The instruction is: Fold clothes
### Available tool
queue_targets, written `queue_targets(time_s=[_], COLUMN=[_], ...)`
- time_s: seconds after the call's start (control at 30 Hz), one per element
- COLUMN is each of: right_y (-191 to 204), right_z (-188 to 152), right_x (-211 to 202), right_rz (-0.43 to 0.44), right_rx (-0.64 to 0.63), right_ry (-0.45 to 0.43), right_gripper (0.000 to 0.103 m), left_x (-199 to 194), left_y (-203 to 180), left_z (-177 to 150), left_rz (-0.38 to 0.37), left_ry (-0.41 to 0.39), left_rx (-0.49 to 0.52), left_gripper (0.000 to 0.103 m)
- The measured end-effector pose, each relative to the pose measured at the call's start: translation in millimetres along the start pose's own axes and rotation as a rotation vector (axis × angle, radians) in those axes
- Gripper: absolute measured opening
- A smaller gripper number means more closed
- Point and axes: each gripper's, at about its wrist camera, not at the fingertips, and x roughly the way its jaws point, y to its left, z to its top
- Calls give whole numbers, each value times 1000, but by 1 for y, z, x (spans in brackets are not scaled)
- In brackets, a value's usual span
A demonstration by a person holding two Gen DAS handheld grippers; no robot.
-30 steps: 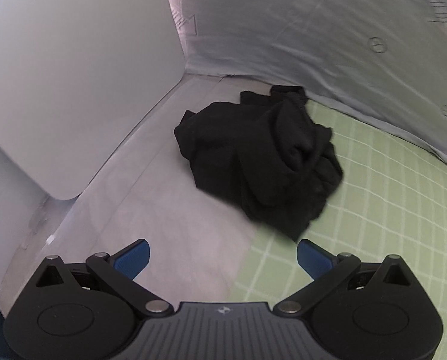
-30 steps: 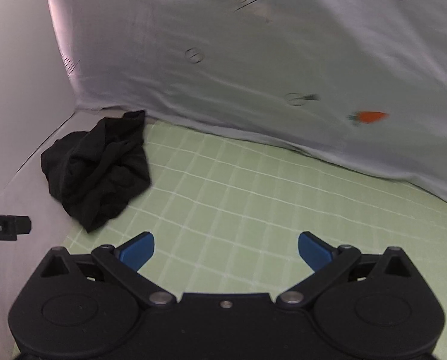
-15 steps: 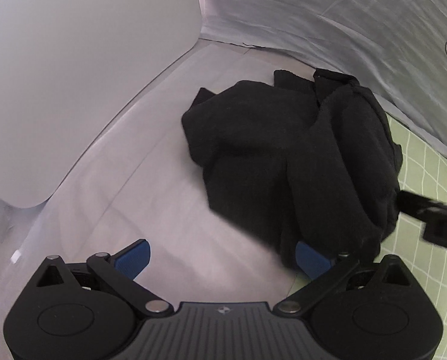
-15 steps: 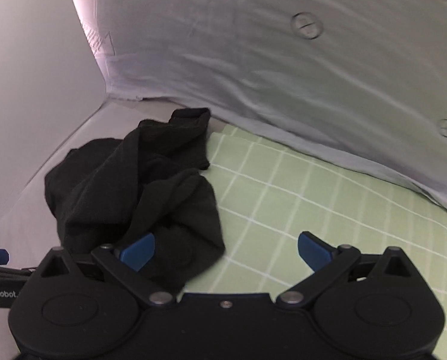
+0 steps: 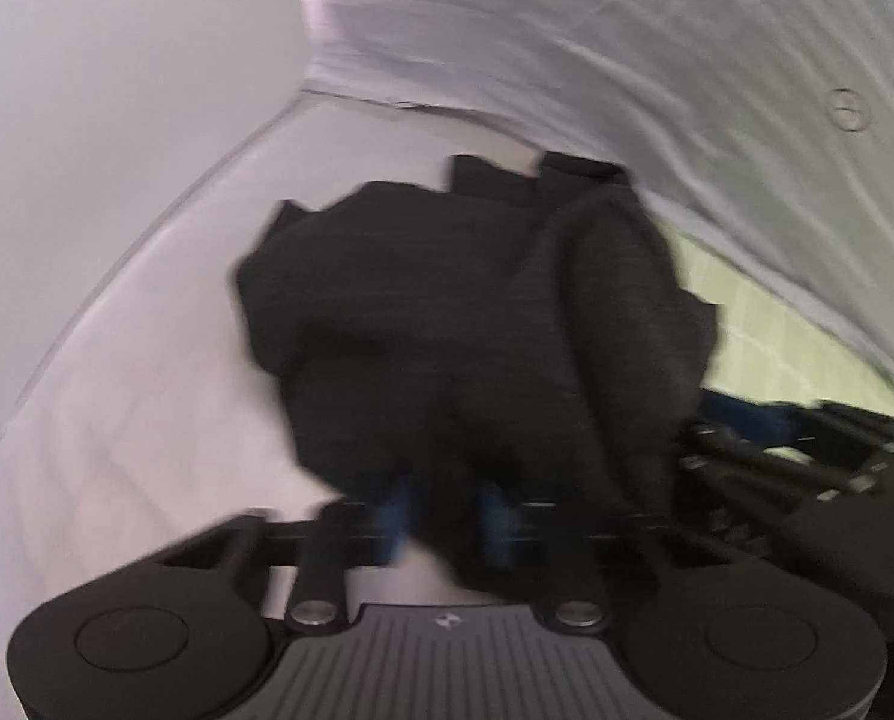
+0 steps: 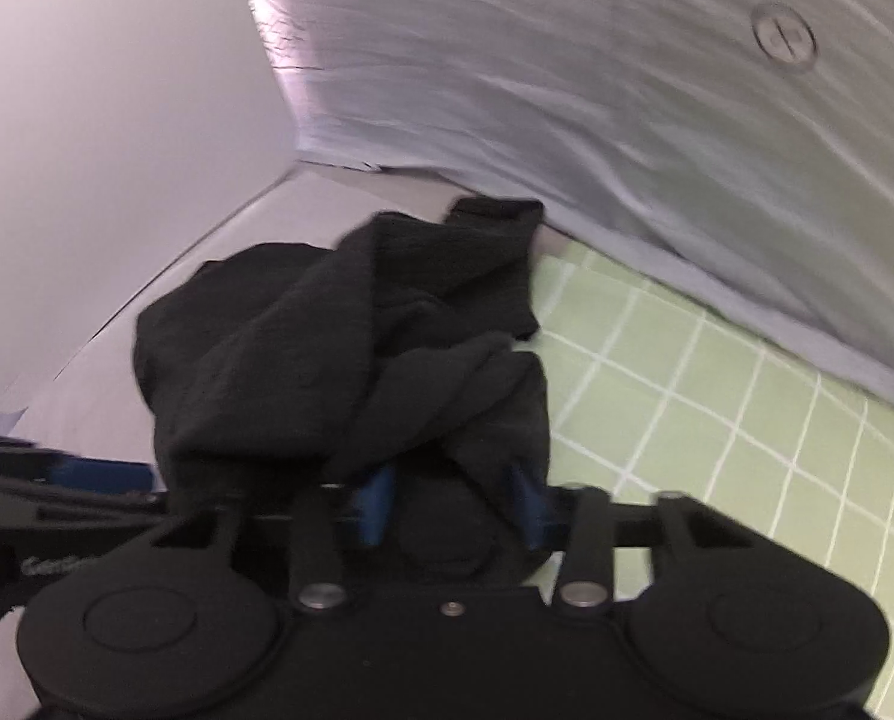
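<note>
A crumpled black garment (image 5: 447, 312) lies in a heap where the white surface meets the green checked mat (image 5: 765, 324). My left gripper (image 5: 444, 516) is closing on the heap's near edge, with black cloth bunched between its blue pads. In the right wrist view the same garment (image 6: 327, 348) fills the middle, and my right gripper (image 6: 453, 504) is closing on its near right edge, cloth pinched between the pads. Each gripper shows in the other's view: the right gripper (image 5: 807, 468) at the right, the left gripper (image 6: 57, 480) at the left. Both views are blurred.
A pale grey-blue sheet (image 6: 567, 90) with small printed marks hangs behind the garment. A white panel (image 5: 117, 120) rises at the left. The green checked mat (image 6: 717, 396) stretches to the right, and a white surface (image 5: 117, 420) lies to the left.
Both grippers came down and in toward the black garment. Their jaws, wide apart before, have drawn in on its near edge.
</note>
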Motion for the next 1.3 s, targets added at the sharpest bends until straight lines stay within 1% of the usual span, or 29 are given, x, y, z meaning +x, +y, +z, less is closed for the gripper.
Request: queue_targets(time_s=[0.03,0.07,0.1,0.17,0.23,0.3,0.5,0.6,0.7,0.87,0.97,1.17,1.3], right_y=[4,8,11,13,10,7,-17,-36,-59,-102,-131,-199,-236], right_z=[-2,-5,-7,-13,-19,-26,-61,-92,-133,-208,-248,-318,-358], right_x=[-3,-8,-13,-24,-37,-50,-106,-140,-175,-228,-260,-318,-351], right_rz=[-11,-12,-2,13,31,24,-5,-34,-52,-102,-133,-191,-236], right_rx=[-29,-56,-81,-89,-68,-64,11,54,113,174,208,286,325], right_ry=[-14,-26,-33,-51,-64,-79,-114,-125,-119,-85,-61,-45,-43], right_gripper=[21,15,9,4,4,4,4,4,4,4,4,4,4], left_x=[-1,-3,-6,-13,-22,-30,-64,-83,-99,-114,-121,-124,-126], left_y=[-3,-8,-12,-18,-23,-31,-74,-105,-143,-212,-253,-337,-386], left_z=[-1,-3,-5,-10,-14,-21,-68,-102,-144,-214,-254,-314,-346], left_rz=[1,10,15,19,-1,-14,-84,-125,-162,-210,-246,-314,-359], left_ry=[-6,-15,-25,-42,-51,-56,-39,-22,-4,41,66,102,119], left_rx=[5,26,37,57,73,86,153,205,266,365,403,450,478], left_gripper=[9,5,5,3,3,3,3,3,3,3,3,3,3])
